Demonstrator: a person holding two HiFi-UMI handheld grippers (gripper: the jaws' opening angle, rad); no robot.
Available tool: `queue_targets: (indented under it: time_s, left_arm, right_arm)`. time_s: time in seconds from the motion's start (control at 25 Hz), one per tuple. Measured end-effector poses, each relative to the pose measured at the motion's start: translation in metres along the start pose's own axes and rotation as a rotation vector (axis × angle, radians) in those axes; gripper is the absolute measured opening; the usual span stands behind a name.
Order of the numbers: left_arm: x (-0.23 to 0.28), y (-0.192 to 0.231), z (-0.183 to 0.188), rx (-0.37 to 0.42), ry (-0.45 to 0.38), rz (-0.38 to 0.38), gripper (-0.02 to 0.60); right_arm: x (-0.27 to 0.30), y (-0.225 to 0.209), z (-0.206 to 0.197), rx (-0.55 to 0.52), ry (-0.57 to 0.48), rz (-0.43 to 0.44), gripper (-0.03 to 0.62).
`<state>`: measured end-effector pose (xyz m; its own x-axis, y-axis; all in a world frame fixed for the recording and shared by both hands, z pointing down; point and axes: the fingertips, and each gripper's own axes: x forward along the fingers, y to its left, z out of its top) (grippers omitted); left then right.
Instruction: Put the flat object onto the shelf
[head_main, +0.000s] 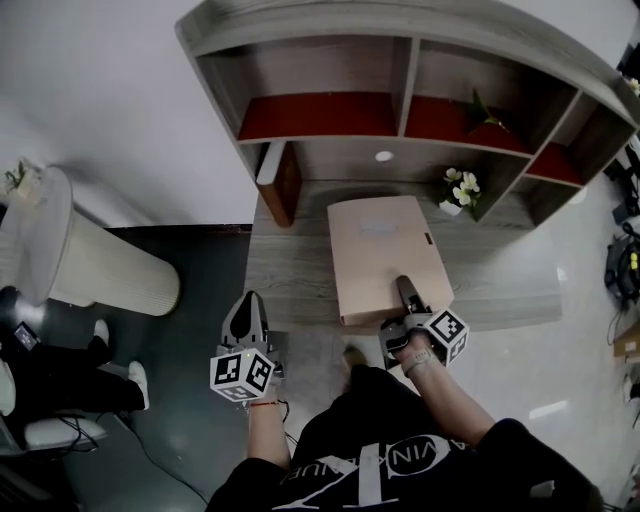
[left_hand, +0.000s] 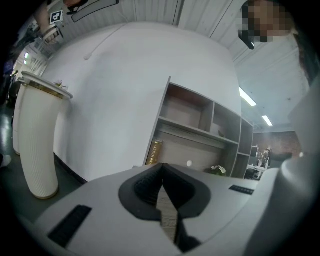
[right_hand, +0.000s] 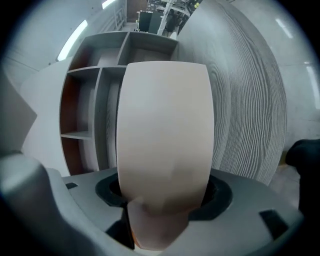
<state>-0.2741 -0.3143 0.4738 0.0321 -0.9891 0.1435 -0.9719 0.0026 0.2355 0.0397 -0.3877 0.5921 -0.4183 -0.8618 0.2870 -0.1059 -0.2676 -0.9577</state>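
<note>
The flat object is a beige box (head_main: 385, 255) lying over the grey wood desk (head_main: 290, 270) below the shelf unit (head_main: 330, 150). My right gripper (head_main: 410, 298) is shut on the box's near edge. In the right gripper view the box (right_hand: 165, 135) fills the centre and runs out from between the jaws of the right gripper (right_hand: 160, 200) toward the shelf's cubbies (right_hand: 95, 100). My left gripper (head_main: 248, 315) hangs at the desk's front left edge, shut and holding nothing. The left gripper view shows the left gripper (left_hand: 162, 190) with its pads together.
A small pot of white flowers (head_main: 460, 188) stands on the desk right of the box. An upright brown book (head_main: 280, 180) leans at the left, and a white round knob (head_main: 384, 156) is on the back panel. A dark plant (head_main: 480, 112) occupies an upper cubby. A white ribbed pedestal (head_main: 90, 260) stands at the left.
</note>
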Motion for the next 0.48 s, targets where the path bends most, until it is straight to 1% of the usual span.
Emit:
queue_targets:
  time_s: [0.28, 0.48]
  left_arm:
    - [-0.009, 0.009, 0.000, 0.002, 0.011, 0.029, 0.005]
    - [-0.012, 0.011, -0.005, -0.006, 0.021, 0.039, 0.005]
  right_arm:
    - [0.015, -0.008, -0.010, 0.017, 0.045, -0.009, 0.309]
    - [0.019, -0.022, -0.020, 0.010, 0.146, -0.049, 0.335]
